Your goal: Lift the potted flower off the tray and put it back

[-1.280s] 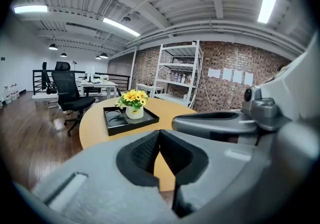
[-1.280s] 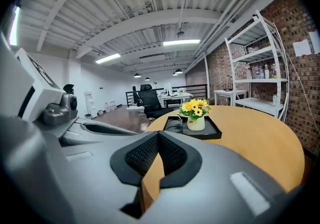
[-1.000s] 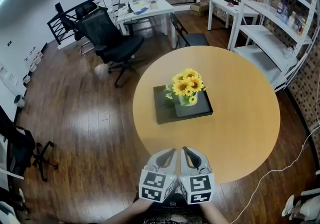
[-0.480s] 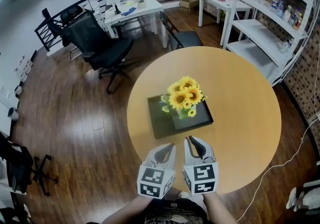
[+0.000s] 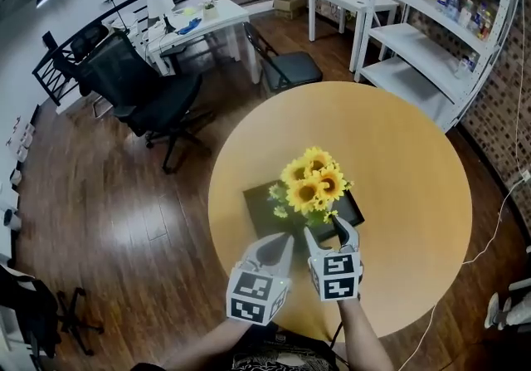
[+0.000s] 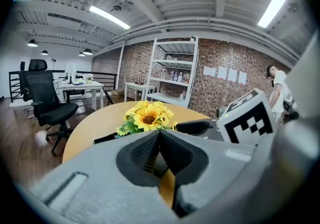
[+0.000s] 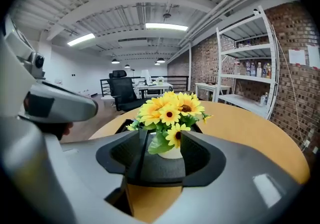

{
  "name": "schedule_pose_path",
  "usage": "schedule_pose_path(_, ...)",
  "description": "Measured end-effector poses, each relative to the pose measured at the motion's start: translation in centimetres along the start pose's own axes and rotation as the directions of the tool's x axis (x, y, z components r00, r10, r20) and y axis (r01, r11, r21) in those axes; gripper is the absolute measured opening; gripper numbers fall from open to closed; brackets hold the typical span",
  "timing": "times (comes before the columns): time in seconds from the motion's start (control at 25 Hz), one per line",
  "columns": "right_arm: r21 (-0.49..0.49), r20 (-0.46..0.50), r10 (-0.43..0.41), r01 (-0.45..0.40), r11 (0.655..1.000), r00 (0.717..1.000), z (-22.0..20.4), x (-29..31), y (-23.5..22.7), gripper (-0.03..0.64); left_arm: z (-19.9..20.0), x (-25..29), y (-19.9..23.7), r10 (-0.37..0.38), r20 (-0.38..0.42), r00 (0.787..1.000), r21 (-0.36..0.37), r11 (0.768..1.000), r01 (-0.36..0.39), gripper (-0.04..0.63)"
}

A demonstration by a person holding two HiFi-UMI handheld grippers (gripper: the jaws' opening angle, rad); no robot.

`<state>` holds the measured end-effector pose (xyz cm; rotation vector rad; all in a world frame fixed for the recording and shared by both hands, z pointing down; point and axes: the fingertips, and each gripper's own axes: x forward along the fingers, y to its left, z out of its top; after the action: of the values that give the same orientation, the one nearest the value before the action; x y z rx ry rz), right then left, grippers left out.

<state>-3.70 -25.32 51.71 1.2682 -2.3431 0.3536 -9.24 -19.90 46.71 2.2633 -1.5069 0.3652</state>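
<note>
Approaching for the lift. On round table (image 5: 398,162), dark tray (image 5: 257,199) near centre, potted flower (image 5: 314,187) upright on it toward 3 o'clock. At the pot's 6 o'clock, right gripper (image 5: 328,230), jaws opening, seemingly just short of it; left gripper (image 5: 282,241) alongside at 9 o'clock, jaws together. Next: advance, straddle pot, close.

- Left gripper (image 5: 287,238): pale grey moulded shell; black ribbed jaw pads (image 6: 145,155).
- Right gripper (image 5: 326,228): matching grey shell with smooth rounded contours and black jaw linings.
- Marker cubes (image 5: 255,295): one on each gripper; white faces bearing black square patterns.
- Clothing: dark top (image 5: 278,356) with faint print.
</note>
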Motion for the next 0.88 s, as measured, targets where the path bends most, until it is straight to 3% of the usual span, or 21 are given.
schedule_pose_path(0.4, 0.071, -0.105, -0.048, 0.056, 0.996, 0.993, -1.7, 6.7, -2.4, 0.448, 0.4, 2.6, 4.0, -0.075, -0.045, 0.996, 0.038, 0.996, 0.077, 0.003)
schedule_pose_path(0.88, 0.068, -0.208, -0.082, 0.098, 0.993, 0.975, -2.3, 11.6, -3.1, 0.591, 0.8, 4.0, 6.9, -0.120, -0.063, 0.991, 0.059, 0.991, 0.124, 0.004)
